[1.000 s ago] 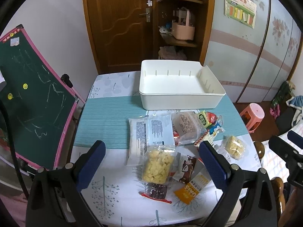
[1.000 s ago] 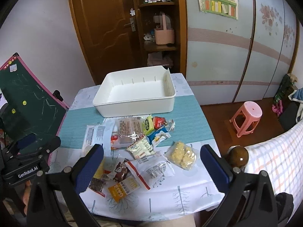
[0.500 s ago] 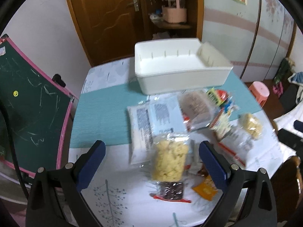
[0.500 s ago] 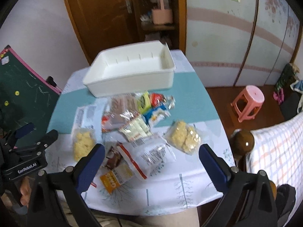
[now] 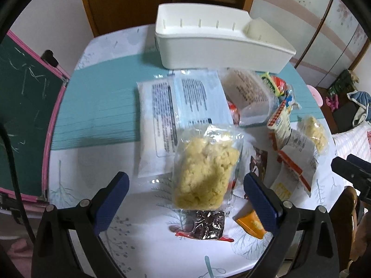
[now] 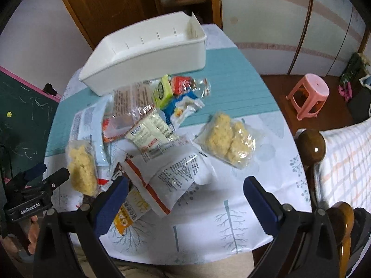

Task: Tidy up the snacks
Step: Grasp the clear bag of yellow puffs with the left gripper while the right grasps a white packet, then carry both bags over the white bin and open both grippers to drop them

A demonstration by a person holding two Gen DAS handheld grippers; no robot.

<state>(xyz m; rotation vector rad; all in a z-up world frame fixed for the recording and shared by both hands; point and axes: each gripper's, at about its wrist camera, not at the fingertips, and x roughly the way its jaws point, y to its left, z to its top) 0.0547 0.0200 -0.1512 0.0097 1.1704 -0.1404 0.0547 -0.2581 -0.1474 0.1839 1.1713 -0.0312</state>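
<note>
Several snack packets lie on the round table before an empty white bin (image 5: 222, 44), also in the right wrist view (image 6: 148, 53). My left gripper (image 5: 185, 185) is open and hovers over a clear bag of yellow puffs (image 5: 206, 171), which lies between its fingers. My right gripper (image 6: 185, 190) is open above a white packet with a red stripe (image 6: 171, 180). A second bag of yellow puffs (image 6: 229, 139) lies to the right. The left gripper also shows in the right wrist view (image 6: 46, 173).
A green chalkboard with a pink frame (image 5: 25, 106) stands at the table's left edge. A wooden chair post (image 6: 310, 148) and a checked bed cover (image 6: 347, 162) are at the right. A pink stool (image 6: 308, 97) stands on the floor.
Both grippers have moved down and forward toward the snacks. The yellow puff bag now lies between the left fingers. Both stay open.
</note>
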